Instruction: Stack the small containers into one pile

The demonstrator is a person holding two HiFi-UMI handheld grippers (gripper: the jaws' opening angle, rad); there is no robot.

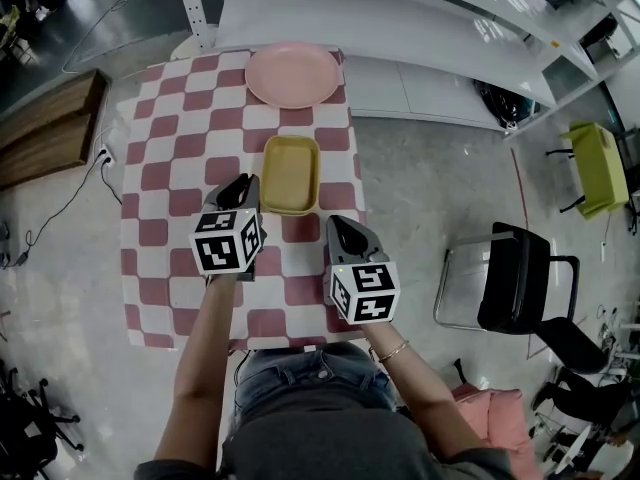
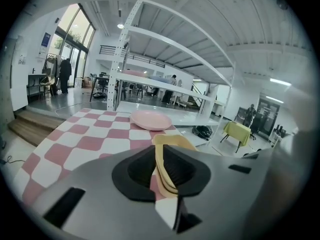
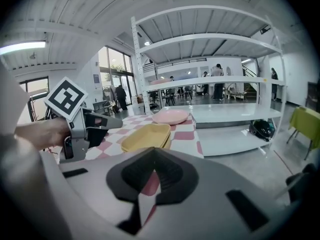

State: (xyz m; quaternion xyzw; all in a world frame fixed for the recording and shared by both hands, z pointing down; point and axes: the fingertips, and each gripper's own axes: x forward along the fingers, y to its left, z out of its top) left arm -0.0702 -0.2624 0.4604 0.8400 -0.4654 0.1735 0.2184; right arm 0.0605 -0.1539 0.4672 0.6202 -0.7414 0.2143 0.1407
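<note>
The yellow containers (image 1: pixel 291 173) sat nested in one pile in the middle of the checked table (image 1: pixel 160 168); from the right gripper view two rims showed, one inside the other. Beyond the pile, at the table's far end, lay a pink plate (image 1: pixel 292 74), apart from it.

The left gripper (image 1: pixel 243 181) hung just beside the pile's near left corner, pointing along its left side. I could not tell whether it touched. Its jaws were drawn in to a thin slit with nothing pinched in them, and only the pile's yellow rim and the cloth showed through the gap.

The right gripper (image 1: pixel 340 223) was held nearer the person than the pile and a little to its right, clear of it, over the table's near right part. Its jaws were likewise almost together and empty, with a sliver of red and white cloth visible between them.
</note>
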